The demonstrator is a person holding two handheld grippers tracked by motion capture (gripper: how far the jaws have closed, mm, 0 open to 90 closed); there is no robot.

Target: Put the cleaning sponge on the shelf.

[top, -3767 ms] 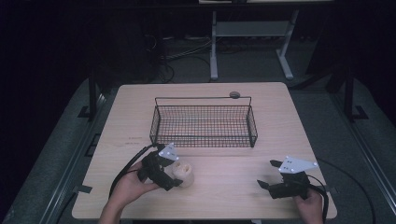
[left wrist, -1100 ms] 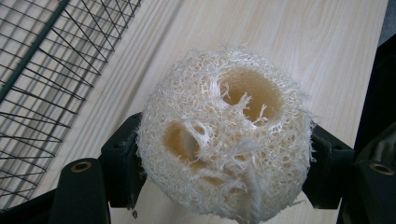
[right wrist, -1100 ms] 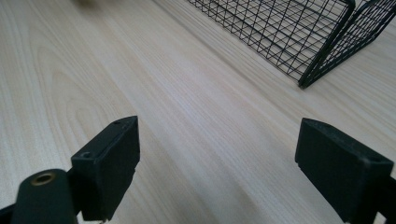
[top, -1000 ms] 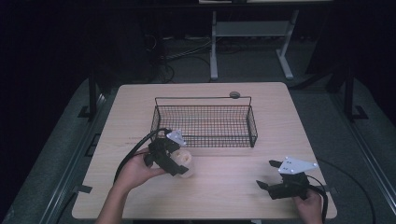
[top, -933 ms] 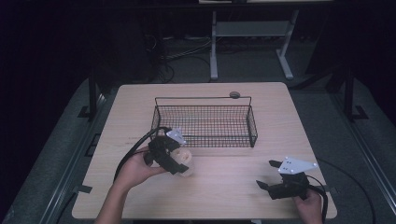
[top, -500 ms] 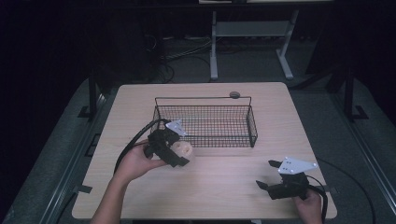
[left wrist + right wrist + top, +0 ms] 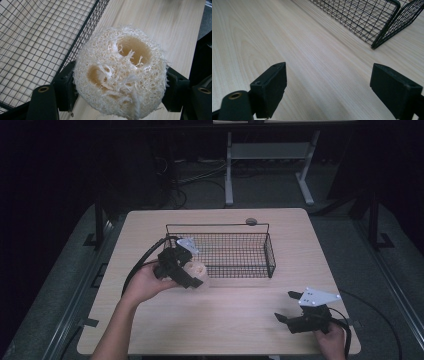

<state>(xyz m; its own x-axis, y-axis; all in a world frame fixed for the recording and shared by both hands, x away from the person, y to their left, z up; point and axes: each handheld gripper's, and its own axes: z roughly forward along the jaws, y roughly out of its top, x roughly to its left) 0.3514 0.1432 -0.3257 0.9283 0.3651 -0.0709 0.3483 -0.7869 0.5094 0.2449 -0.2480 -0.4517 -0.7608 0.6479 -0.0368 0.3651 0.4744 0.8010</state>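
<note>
Dark room, cables on the floor at the back and a pale metal stand (image 7: 270,155) behind a light wood surface (image 7: 220,320). A black wire basket (image 7: 225,252) sits around the middle of it, with a small round grey thing (image 7: 251,221) just past its far rim. On the left, a bare forearm comes up from the near edge, and the left tongs (image 7: 192,272) are lifted off the surface, tilted toward the basket's near left corner and pinching a loofah sponge (image 7: 120,75), pale and fibrous with two holes showing. The sponge hangs just outside the basket wall. The right tongs (image 7: 289,306) rest low at the near right, spread wide over bare wood, well apart from the basket.
</note>
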